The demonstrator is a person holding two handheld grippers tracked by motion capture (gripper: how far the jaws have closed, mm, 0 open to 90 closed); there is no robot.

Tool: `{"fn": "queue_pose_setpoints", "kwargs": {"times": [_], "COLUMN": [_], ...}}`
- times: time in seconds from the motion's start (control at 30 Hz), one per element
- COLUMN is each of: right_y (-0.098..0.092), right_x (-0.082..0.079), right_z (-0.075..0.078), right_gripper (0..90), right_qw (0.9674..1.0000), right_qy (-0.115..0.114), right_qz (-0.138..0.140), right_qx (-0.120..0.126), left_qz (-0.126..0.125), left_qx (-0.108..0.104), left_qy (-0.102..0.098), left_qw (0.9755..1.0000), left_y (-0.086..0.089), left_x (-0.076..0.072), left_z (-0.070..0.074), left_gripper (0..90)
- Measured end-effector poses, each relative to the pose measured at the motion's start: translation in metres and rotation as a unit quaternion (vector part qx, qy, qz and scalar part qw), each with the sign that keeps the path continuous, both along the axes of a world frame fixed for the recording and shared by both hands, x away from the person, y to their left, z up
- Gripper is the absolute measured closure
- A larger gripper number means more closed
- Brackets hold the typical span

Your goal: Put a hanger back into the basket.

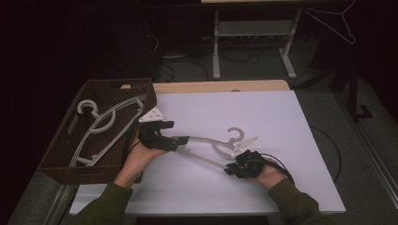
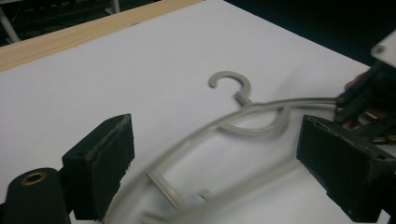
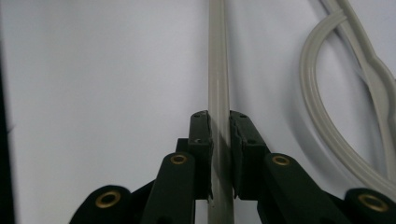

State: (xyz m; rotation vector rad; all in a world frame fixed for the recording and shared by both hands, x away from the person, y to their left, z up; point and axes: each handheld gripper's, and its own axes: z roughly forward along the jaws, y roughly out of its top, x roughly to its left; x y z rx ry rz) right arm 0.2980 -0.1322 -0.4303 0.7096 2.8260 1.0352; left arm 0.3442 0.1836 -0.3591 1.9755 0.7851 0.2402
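Observation:
A pale grey plastic hanger (image 1: 220, 146) lies on the white tabletop (image 1: 272, 117), its hook (image 1: 234, 133) pointing away from me. My left gripper (image 1: 180, 140) is at the hanger's left end, open. In the left gripper view the hanger's arms (image 2: 243, 122) pass between the wide-apart pads (image 2: 109, 149) without touching them. My right gripper (image 1: 234, 168) is at the hanger's lower right, shut on the straight bottom bar. In the right gripper view that bar (image 3: 217, 70) runs upward from between the pressed pads (image 3: 201, 135) of the right gripper (image 3: 219, 126).
A dark woven basket (image 1: 61, 159) stands at the table's left edge and holds several white hangers (image 1: 101, 126). A wooden strip (image 1: 211, 86) borders the far side of the white top. Another hanger (image 1: 335, 23) hangs at the far right, beyond the table.

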Motion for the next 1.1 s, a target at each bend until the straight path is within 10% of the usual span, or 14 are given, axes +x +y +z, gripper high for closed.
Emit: {"fn": "queue_pose_setpoints", "kwargs": {"times": [0.23,0.43,0.6,0.83,1.1], "right_y": [-0.021,-0.029,-0.05,-0.086,-0.101], "right_x": [-0.016,-0.019,-0.019,-0.017,-0.022], "right_z": [-0.007,0.006,0.017,0.017,0.007], "right_gripper": [74.2,60.2,67.3,87.5,89.7], "right_qw": [0.9992,0.9992,0.9971,0.9904,0.9878], "right_qy": [0.008,0.011,0.004,0.008,0.024], "right_qz": [0.04,0.001,-0.044,-0.134,-0.154], "right_qx": [-0.001,0.039,0.061,0.035,0.009], "left_qz": [-0.004,-0.006,-0.01,-0.011,-0.016], "left_qx": [0.011,0.01,0.019,0.024,0.039], "left_qy": [0.004,0.009,0.011,0.016,0.021], "left_qw": [0.9999,0.9999,0.9997,0.9995,0.9989], "left_y": [-0.004,-0.005,-0.006,-0.01,-0.015], "left_x": [0.0,0.001,0.001,0.003,0.005], "left_z": [-0.005,-0.009,-0.015,-0.02,-0.028], "left_gripper": [11.1,11.9,12.0,12.3,12.6]}}
